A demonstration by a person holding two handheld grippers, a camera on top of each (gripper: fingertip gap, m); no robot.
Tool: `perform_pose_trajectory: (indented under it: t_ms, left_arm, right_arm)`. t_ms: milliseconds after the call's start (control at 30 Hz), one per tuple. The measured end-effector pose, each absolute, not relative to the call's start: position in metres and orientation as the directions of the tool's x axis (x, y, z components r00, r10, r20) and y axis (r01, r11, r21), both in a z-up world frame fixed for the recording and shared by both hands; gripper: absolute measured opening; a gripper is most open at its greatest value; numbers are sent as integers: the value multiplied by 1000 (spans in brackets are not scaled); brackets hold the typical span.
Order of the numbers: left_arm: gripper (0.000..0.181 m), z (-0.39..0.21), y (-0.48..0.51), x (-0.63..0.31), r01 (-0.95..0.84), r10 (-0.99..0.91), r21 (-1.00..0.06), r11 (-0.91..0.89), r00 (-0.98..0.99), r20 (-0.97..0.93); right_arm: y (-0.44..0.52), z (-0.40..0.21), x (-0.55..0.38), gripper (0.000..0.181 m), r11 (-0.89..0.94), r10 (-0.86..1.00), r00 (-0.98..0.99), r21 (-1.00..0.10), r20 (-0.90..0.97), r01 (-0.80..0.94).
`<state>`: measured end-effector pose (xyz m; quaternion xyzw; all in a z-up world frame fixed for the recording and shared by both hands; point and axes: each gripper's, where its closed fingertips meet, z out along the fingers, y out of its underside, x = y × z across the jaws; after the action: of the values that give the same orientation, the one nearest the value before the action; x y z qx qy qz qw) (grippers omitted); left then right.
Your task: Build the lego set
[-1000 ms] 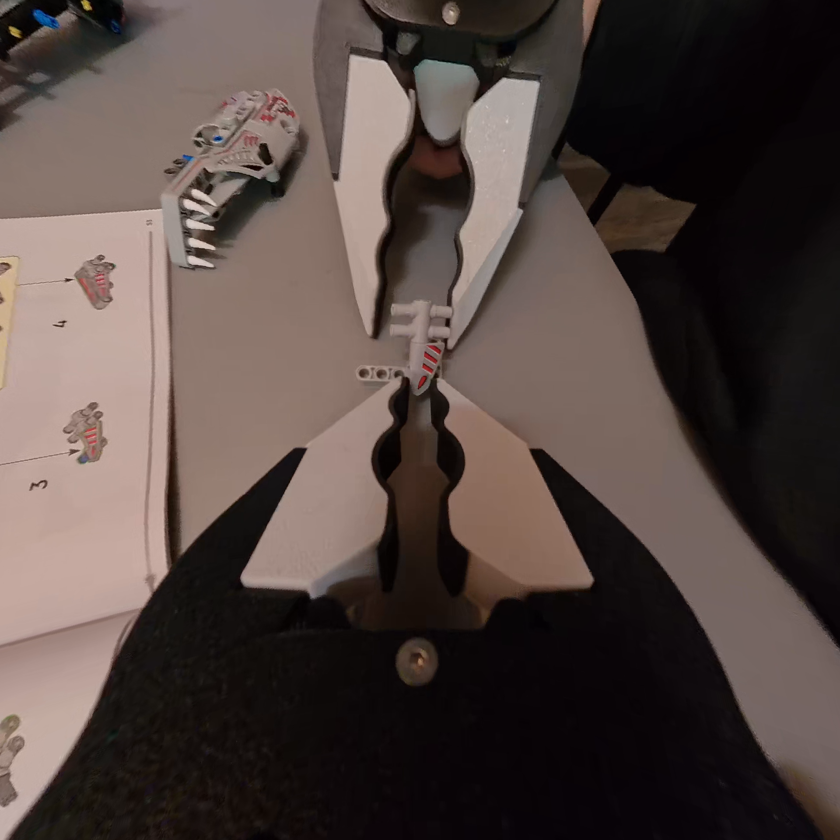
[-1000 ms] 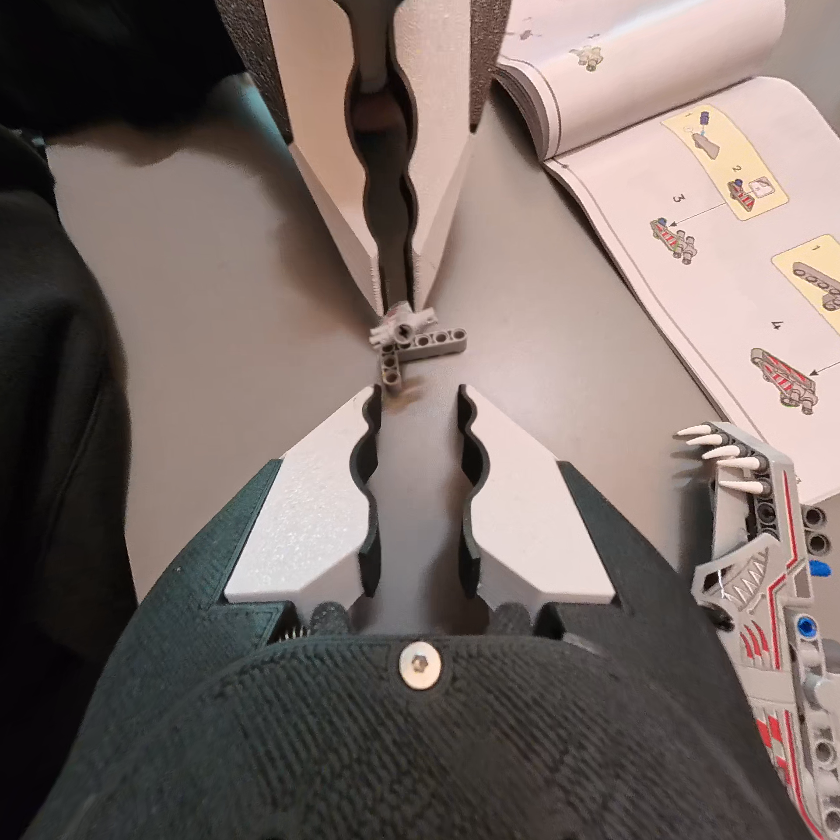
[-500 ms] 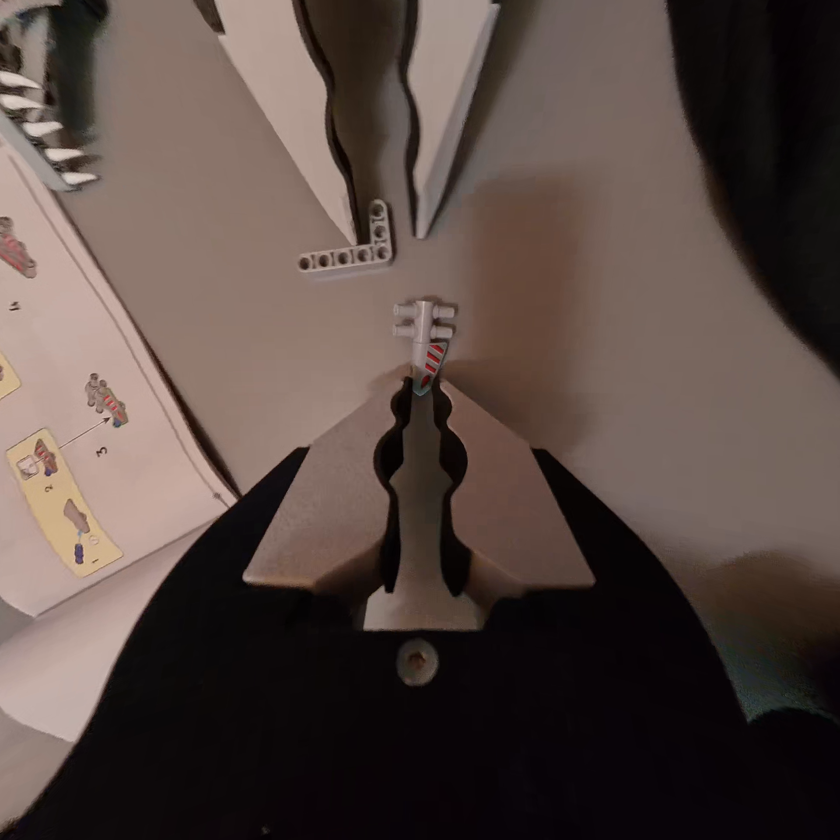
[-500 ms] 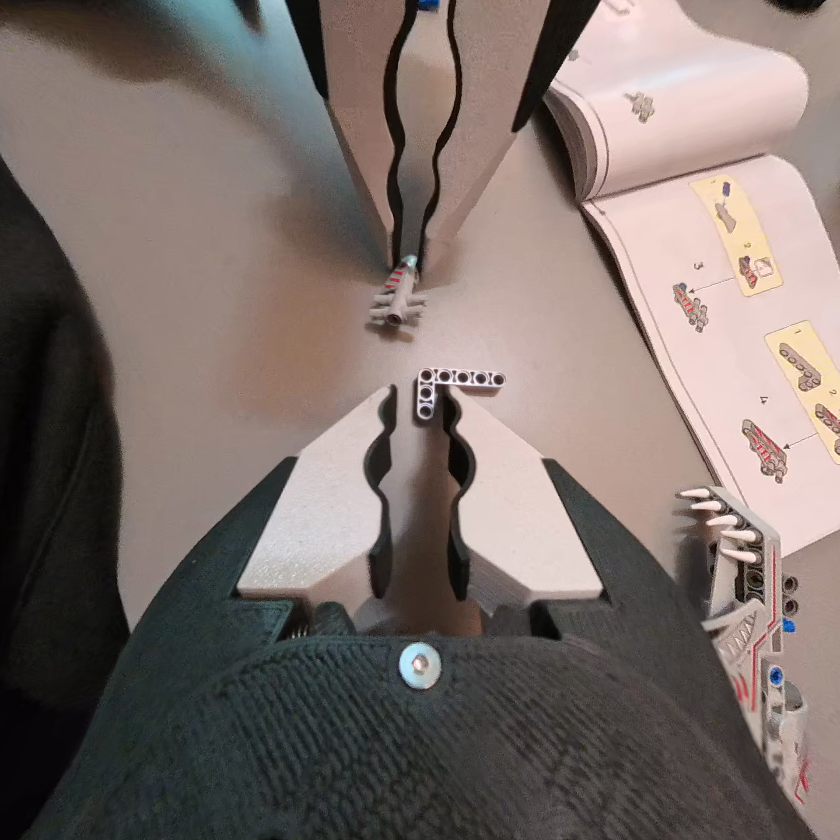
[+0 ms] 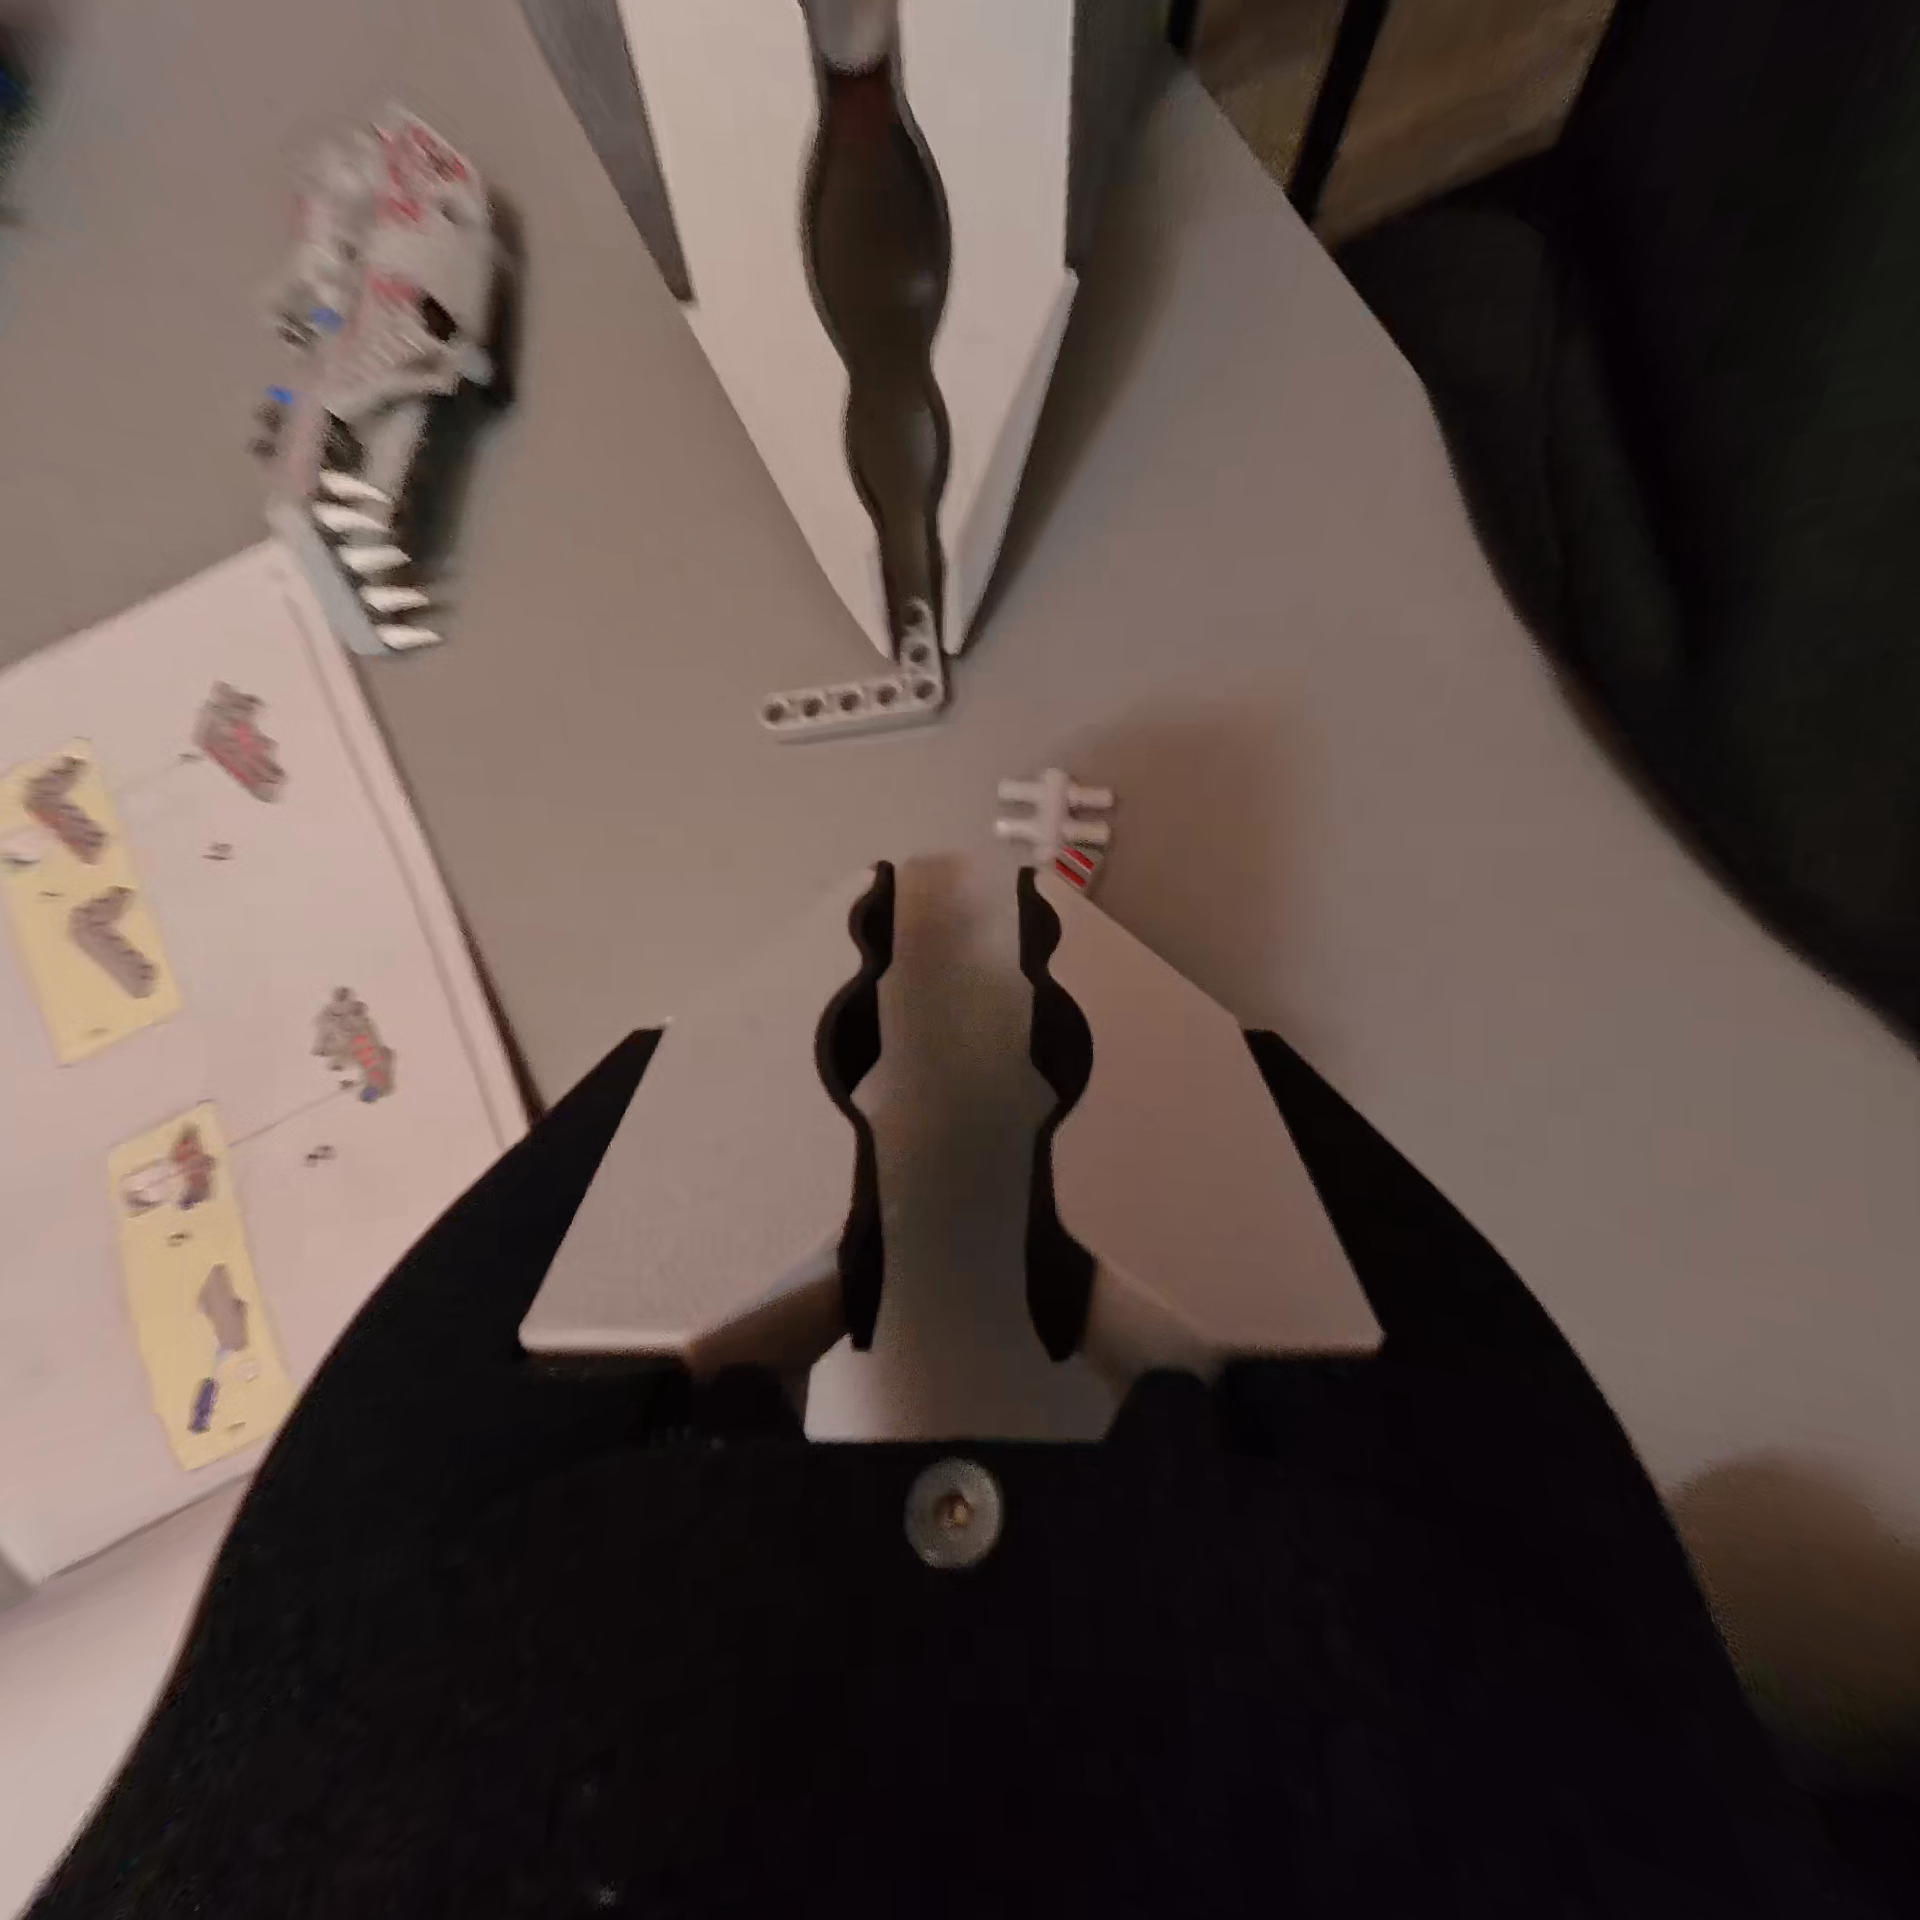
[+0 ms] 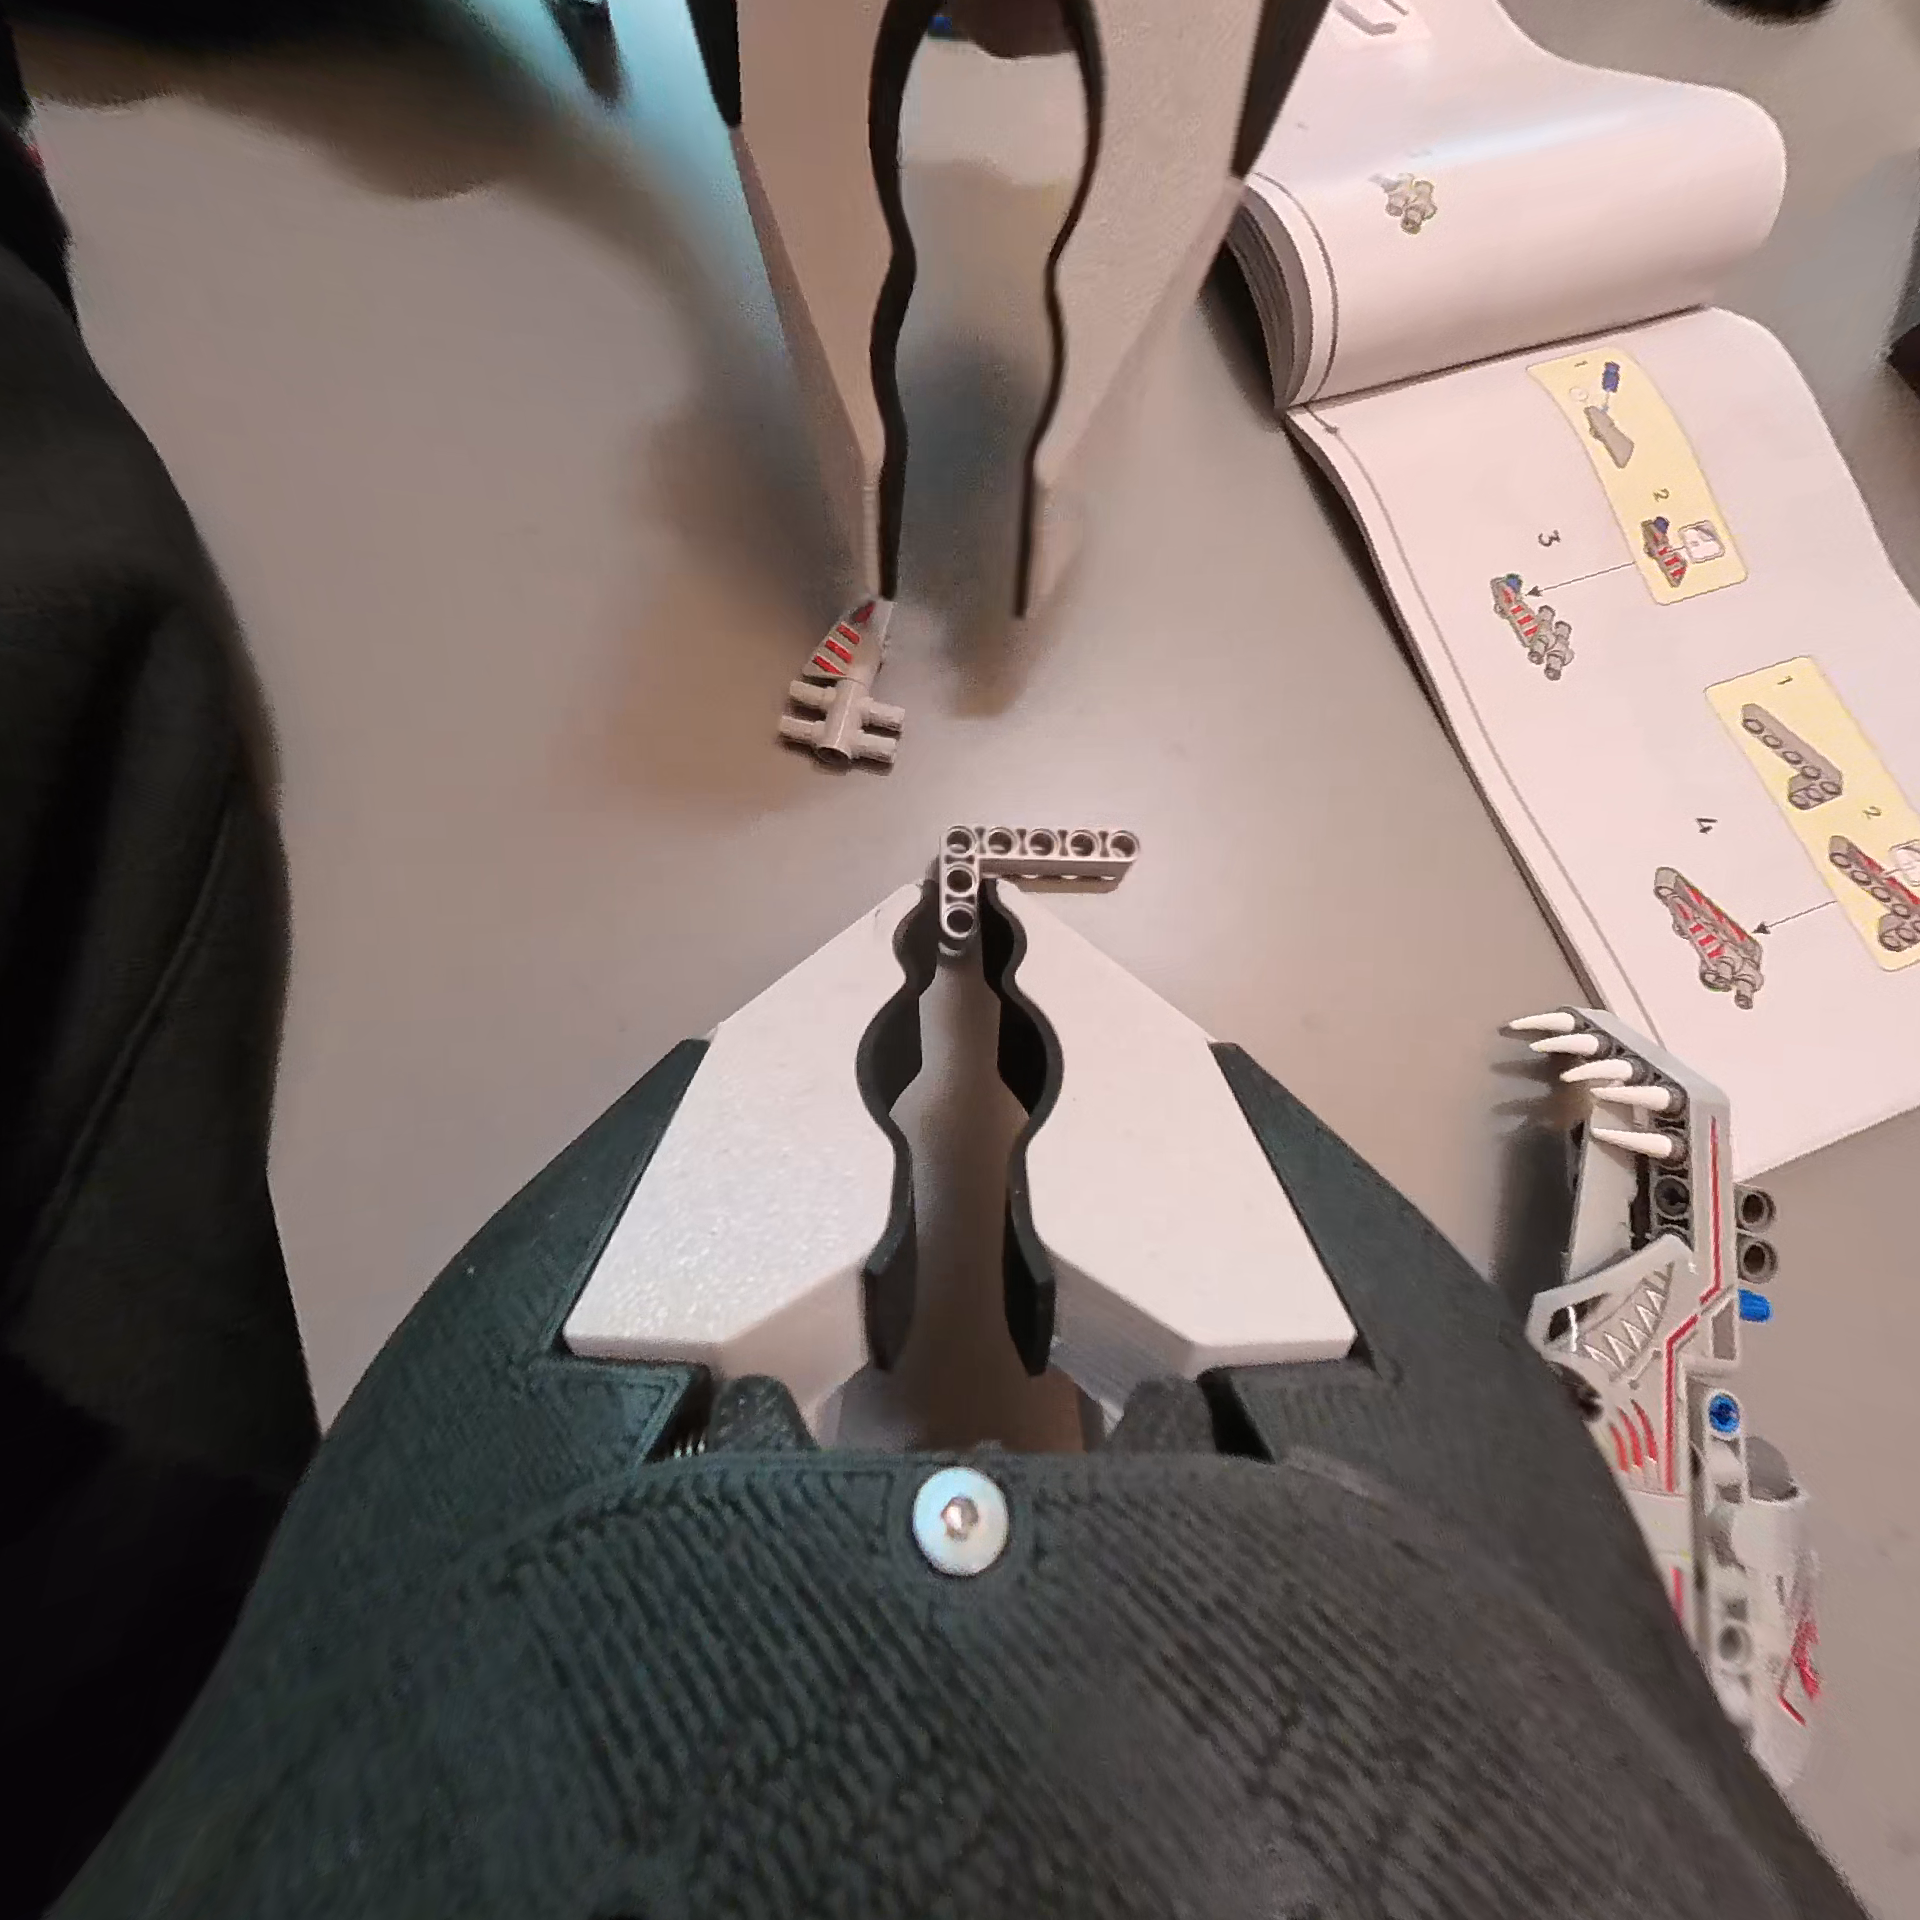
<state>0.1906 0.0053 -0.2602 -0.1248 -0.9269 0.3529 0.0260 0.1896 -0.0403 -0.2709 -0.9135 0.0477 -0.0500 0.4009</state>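
My left gripper (image 5: 956,873) is open and empty. A small grey pin piece with a red-striped sticker (image 5: 1055,821) lies on the grey table (image 5: 1299,831) just beside its right fingertip. The piece also shows in the right wrist view (image 6: 842,696). My right gripper (image 6: 961,914) is shut on the short arm of a grey L-shaped beam (image 6: 1039,844), which lies flat on the table. In the left wrist view the right gripper (image 5: 920,634) holds that beam (image 5: 852,701) opposite me. The left gripper (image 6: 954,601) stands open in the right wrist view.
A partly built grey model with red stripes and white teeth (image 6: 1662,1247) lies beside the open instruction booklet (image 6: 1558,623). Both show blurred in the left wrist view, model (image 5: 384,343) and booklet (image 5: 208,987). Dark fabric (image 6: 125,935) borders the table edge.
My left gripper has opened and let go of the striped piece, which now lies on the table. My right gripper has shut on the L-shaped beam. The two parts have moved apart.
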Motion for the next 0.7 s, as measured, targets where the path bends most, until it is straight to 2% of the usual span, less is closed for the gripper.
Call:
perform_pose_trajectory:
  t_ms: [33, 100, 200, 267, 367, 433, 500, 567, 700]
  left_arm:
    - [24, -255, 1, 194, 221, 235, -683, 696, -969, -75]
    - [26, -244, -7, 206, 266, 191, -708, 654, -964, -186]
    - [31, -233, -17, 216, 431, 184, -666, 609, -893, -410]
    - [35, -229, -22, 217, 481, 171, -647, 591, -859, -482]
    - [30, -219, -31, 216, 504, 130, -676, 538, -842, -524]
    - [26, -219, -33, 214, 506, 132, -685, 524, -843, -522]
    - [20, -218, -35, 212, 496, 135, -703, 510, -853, -504]
    - [1, -218, -34, 211, 480, 134, -721, 499, -865, -483]
    - [0, -217, -26, 209, 434, 154, -758, 487, -897, -414]
  right_arm:
    - [-40, -270, 189, 6, -664, -127, 991, -746, 42, -54]
    - [-36, -261, 188, 5, -611, -127, 992, -789, 11, -70]
    - [-31, -233, 185, 6, -434, -117, 987, -889, -110, -150]
    - [-32, -213, 187, 6, -295, -106, 972, -927, -210, -232]
    - [-34, -192, 185, 6, -128, -43, 942, -933, -333, -336]
    - [-33, -187, 184, 5, -84, -14, 929, -926, -369, -369]
    - [-32, -185, 180, 6, -75, 23, 921, -920, -388, -386]
    - [-31, -183, 176, 6, -71, 56, 913, -914, -405, -401]
    - [-31, -189, 177, 7, -111, 26, 920, -916, -390, -385]
